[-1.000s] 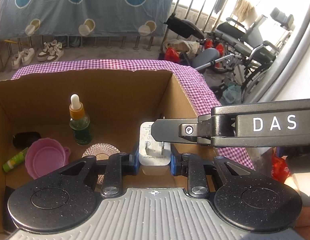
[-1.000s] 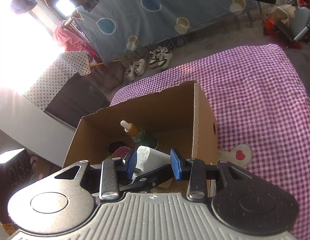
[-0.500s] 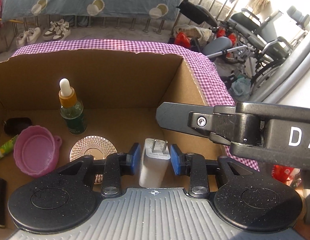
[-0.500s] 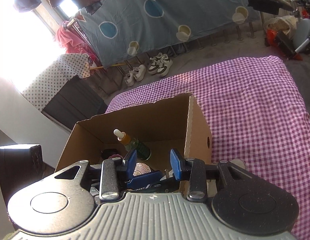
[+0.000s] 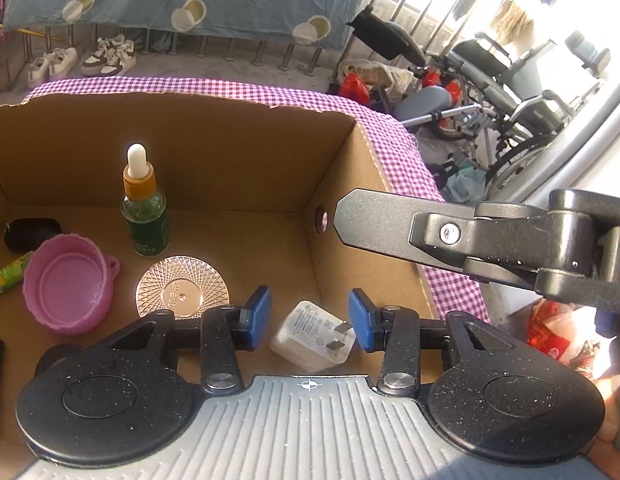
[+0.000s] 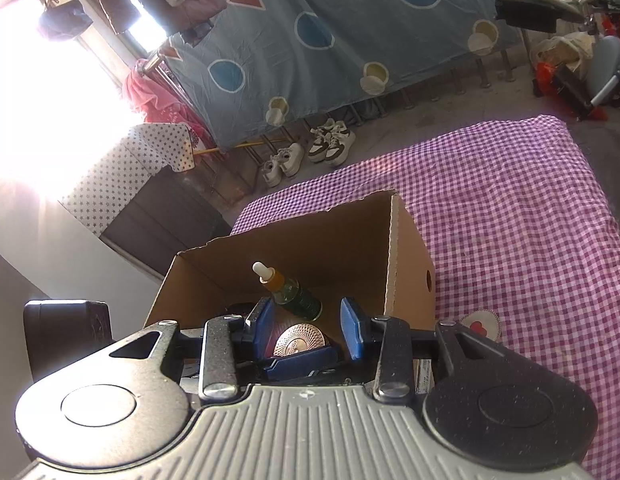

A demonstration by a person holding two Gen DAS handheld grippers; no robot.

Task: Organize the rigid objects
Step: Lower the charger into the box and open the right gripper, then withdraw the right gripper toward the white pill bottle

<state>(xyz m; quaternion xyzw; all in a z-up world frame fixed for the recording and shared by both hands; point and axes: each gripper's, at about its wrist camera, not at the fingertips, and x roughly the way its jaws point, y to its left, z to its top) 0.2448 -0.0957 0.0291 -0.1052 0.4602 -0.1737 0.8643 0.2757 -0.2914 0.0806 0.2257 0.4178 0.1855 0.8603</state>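
Observation:
A white plug charger (image 5: 313, 336) lies on its side on the floor of the cardboard box (image 5: 238, 152), between and below the blue pads of my left gripper (image 5: 309, 317), which is open and apart from it. The box also holds a green dropper bottle (image 5: 144, 204), a pink collapsible cup (image 5: 68, 282) and a round patterned disc (image 5: 182, 292). My right gripper (image 6: 308, 330) is open and empty above the box's near right side; its black finger shows in the left wrist view (image 5: 449, 236). The bottle (image 6: 290, 292) and disc (image 6: 300, 342) show between its pads.
A black object (image 5: 30, 232) and a green tube (image 5: 8, 276) lie at the box's left. The box (image 6: 409, 264) stands on a purple checked cloth (image 6: 529, 240). A wheelchair (image 5: 509, 80) and shoes (image 5: 106, 56) stand on the floor beyond.
My left gripper opened and let go of the charger, which now lies tipped over on the box floor. My right gripper drew back and up, away from the charger.

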